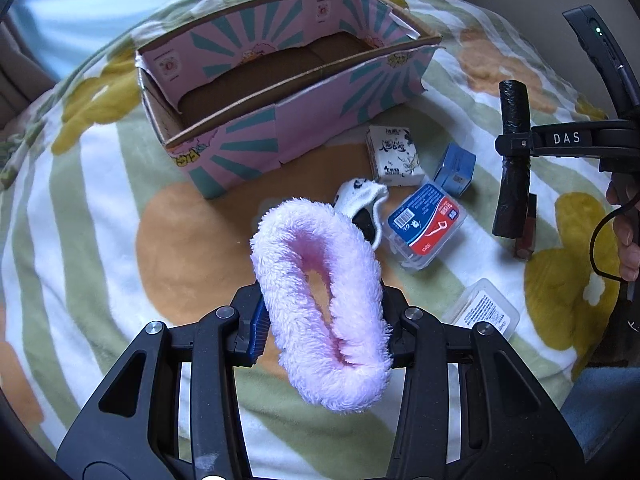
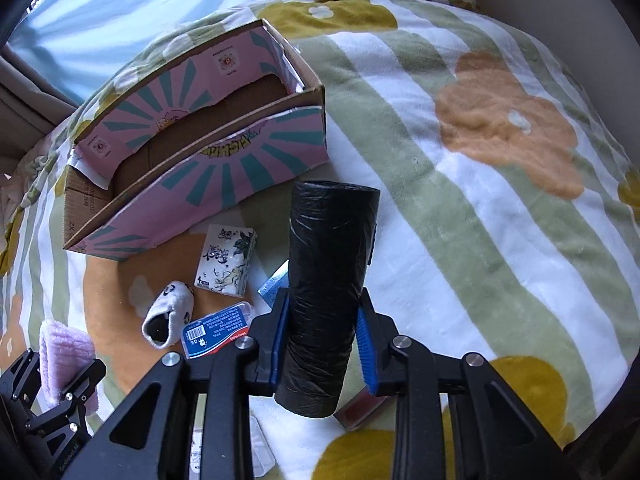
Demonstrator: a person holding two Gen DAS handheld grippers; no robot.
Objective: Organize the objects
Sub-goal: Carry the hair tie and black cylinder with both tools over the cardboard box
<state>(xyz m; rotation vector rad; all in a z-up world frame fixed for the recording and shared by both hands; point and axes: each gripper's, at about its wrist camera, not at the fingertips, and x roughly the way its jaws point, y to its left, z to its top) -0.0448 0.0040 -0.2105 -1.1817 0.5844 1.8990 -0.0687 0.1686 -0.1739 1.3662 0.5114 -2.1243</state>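
Left wrist view: we hold a fluffy pink sock (image 1: 324,312) in the left gripper (image 1: 326,326) | right gripper (image 2: 324,344) clamps a black bag roll (image 2: 326,280) | pink cardboard box (image 1: 256,148) looks empty | five items still on blanket (image 1: 80,240)

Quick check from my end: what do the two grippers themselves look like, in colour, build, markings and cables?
Both are black plastic with triangular cut-out linkages, silver pivot bolts and blue ribbed finger pads. The left gripper and right gripper match. Seen from the left wrist, the right one carries white "DAS" lettering, a green light on a curved black bracket, and a thin black cable by the bare hand.
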